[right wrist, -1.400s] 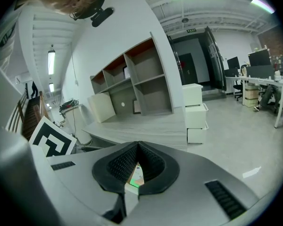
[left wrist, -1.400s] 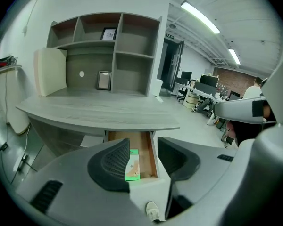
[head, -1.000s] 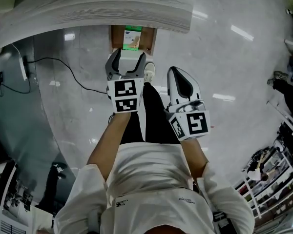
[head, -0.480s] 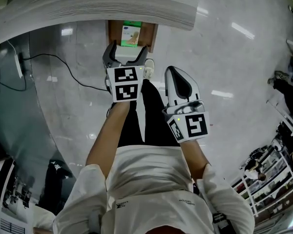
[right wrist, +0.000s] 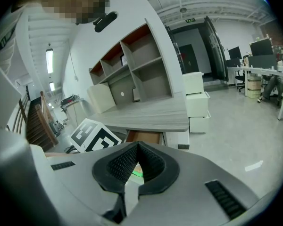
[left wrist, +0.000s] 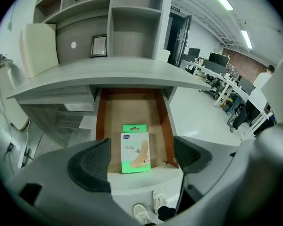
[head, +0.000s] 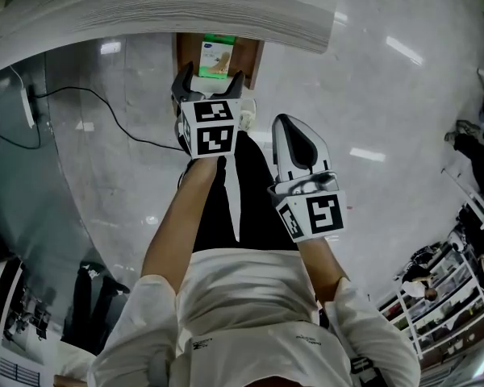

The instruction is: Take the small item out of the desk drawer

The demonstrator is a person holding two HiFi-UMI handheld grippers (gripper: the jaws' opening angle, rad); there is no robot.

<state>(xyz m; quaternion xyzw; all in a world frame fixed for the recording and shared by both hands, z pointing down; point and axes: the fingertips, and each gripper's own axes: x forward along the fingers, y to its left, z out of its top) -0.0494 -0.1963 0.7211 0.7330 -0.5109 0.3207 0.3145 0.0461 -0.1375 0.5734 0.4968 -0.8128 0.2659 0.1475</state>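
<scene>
The desk drawer [head: 250,63] stands pulled out under the grey desktop [head: 169,10]. In it lies a small green and white packet [head: 216,58] [left wrist: 135,148], flat, near the drawer's front edge [left wrist: 146,179]. My left gripper [head: 209,83] [left wrist: 140,155] hovers just above and in front of the drawer, pointing down at the packet. Its jaws have just been opening and stand wide, with nothing gripped; the packet shows between the pads [left wrist: 92,165] but below them. My right gripper [head: 287,124] [right wrist: 138,146] is shut and empty, held back to the right of the left one.
A black cable [head: 105,111] runs over the glossy floor left of the drawer. The person's shoes [left wrist: 153,206] stand right below the drawer front. Open shelves [left wrist: 132,22] rise above the desktop. White pedestal cabinets [right wrist: 195,102] sit right of the desk.
The left gripper's jaws spread from half open to wide, and it sank toward the drawer. The right gripper dropped a little and stayed shut.
</scene>
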